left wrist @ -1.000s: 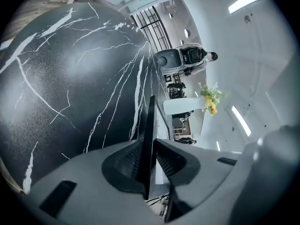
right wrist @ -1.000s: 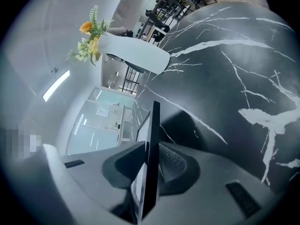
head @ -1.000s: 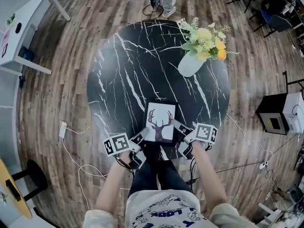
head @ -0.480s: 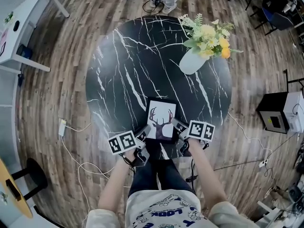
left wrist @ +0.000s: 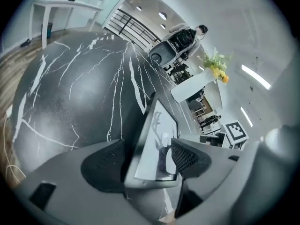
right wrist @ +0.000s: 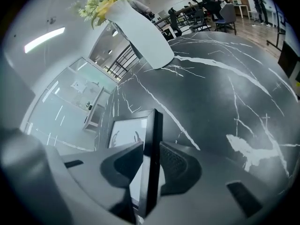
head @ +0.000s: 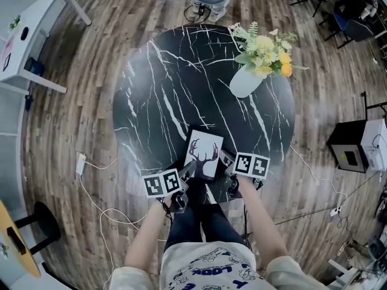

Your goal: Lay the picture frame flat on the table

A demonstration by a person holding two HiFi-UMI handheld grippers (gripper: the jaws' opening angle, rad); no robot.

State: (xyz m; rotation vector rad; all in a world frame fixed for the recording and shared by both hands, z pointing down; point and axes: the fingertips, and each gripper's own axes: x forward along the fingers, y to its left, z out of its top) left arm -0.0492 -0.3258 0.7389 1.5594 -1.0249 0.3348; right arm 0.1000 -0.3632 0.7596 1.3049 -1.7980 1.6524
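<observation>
The picture frame (head: 203,153), black-edged with a deer-antler print, is at the near edge of the round black marble table (head: 169,89), its picture side facing up at me. My left gripper (head: 186,173) is at its lower left corner. In the left gripper view the picture frame (left wrist: 159,135) sits between the jaws of the left gripper (left wrist: 147,161), which are opening, with a gap on each side. My right gripper (head: 227,162) holds the right edge. In the right gripper view the right gripper (right wrist: 151,165) is shut on the picture frame (right wrist: 151,139), both pads pressing it.
A white vase of yellow flowers (head: 245,80) stands at the table's far right. Wooden floor surrounds the table, with cables (head: 97,180) at the left, a white desk (head: 30,29) far left and a black-and-white box (head: 357,144) at the right.
Both grippers have drawn closer together at the frame's lower corners, the left one shifting right. The frame has tilted slightly and moved a little away from me.
</observation>
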